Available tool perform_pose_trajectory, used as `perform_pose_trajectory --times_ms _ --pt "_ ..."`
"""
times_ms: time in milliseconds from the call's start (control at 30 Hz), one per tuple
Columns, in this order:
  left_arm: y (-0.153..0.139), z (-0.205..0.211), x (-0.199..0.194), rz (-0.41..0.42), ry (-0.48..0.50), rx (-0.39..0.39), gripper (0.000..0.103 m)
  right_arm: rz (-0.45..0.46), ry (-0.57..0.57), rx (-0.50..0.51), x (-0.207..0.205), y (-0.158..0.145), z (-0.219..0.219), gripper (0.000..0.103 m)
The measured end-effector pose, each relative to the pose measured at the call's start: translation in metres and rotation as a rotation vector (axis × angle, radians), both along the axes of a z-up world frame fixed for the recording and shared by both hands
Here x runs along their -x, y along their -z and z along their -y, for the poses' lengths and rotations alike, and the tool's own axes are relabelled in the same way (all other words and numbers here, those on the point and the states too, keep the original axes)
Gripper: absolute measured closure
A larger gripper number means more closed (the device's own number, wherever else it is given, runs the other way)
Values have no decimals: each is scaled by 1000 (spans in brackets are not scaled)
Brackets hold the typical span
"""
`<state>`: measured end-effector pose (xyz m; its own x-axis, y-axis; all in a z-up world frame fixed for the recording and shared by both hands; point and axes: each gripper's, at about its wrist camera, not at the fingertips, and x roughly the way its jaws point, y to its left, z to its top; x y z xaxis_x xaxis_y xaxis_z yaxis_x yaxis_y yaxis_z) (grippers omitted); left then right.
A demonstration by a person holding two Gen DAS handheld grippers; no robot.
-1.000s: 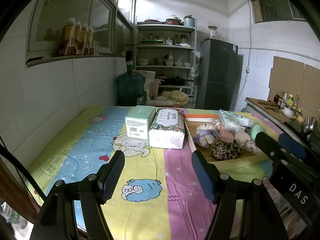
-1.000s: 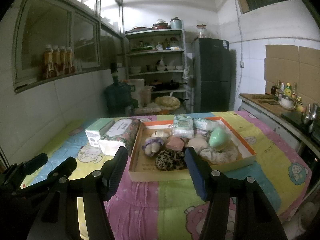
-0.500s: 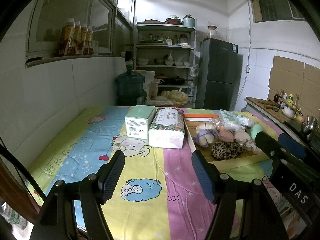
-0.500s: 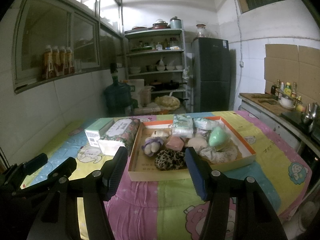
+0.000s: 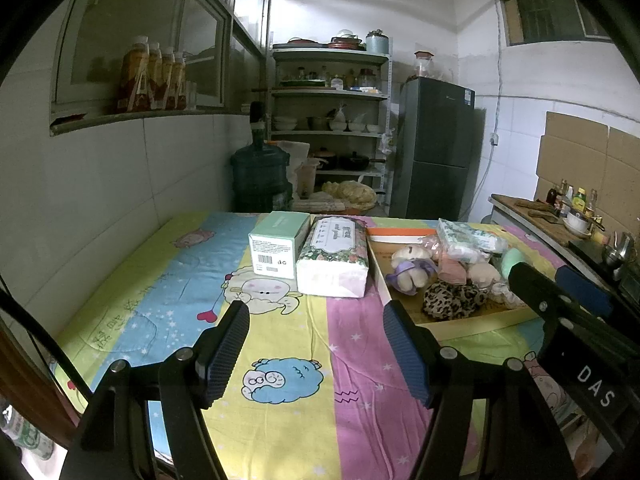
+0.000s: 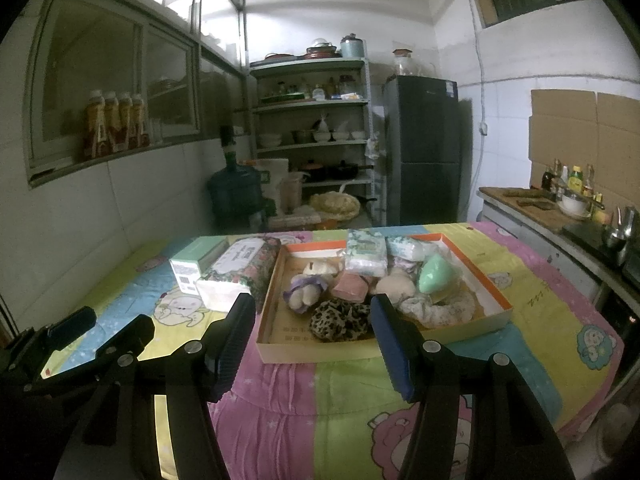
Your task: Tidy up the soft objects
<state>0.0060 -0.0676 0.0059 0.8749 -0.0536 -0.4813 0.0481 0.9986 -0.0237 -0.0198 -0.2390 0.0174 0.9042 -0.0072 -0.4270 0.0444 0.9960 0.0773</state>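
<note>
A shallow cardboard tray [image 6: 472, 276] is seen on a table covered with a cartoon-print cloth [image 5: 352, 364]. In the tray lie the soft things: a leopard-print scrunchie [image 6: 340, 320], a small plush toy [image 6: 306, 294], a pink pad [image 6: 352, 286], a mint-green sponge [image 6: 434, 276] and packs of tissues [image 6: 366, 256]. Just left of the tray a flowered tissue pack [image 5: 334, 260] is set, touching a green box [image 5: 278, 248]. The left gripper [image 5: 316, 348] and the right gripper [image 6: 312, 344] are held above the near cloth, jaws spread, nothing between them.
</note>
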Motion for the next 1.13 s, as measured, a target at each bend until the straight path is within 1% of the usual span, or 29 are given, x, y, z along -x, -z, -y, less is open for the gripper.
perform_pose_trajectory --times_ms 1133 --pt "-2 -3 2 5 7 3 33 1 -1 0 1 -2 -1 41"
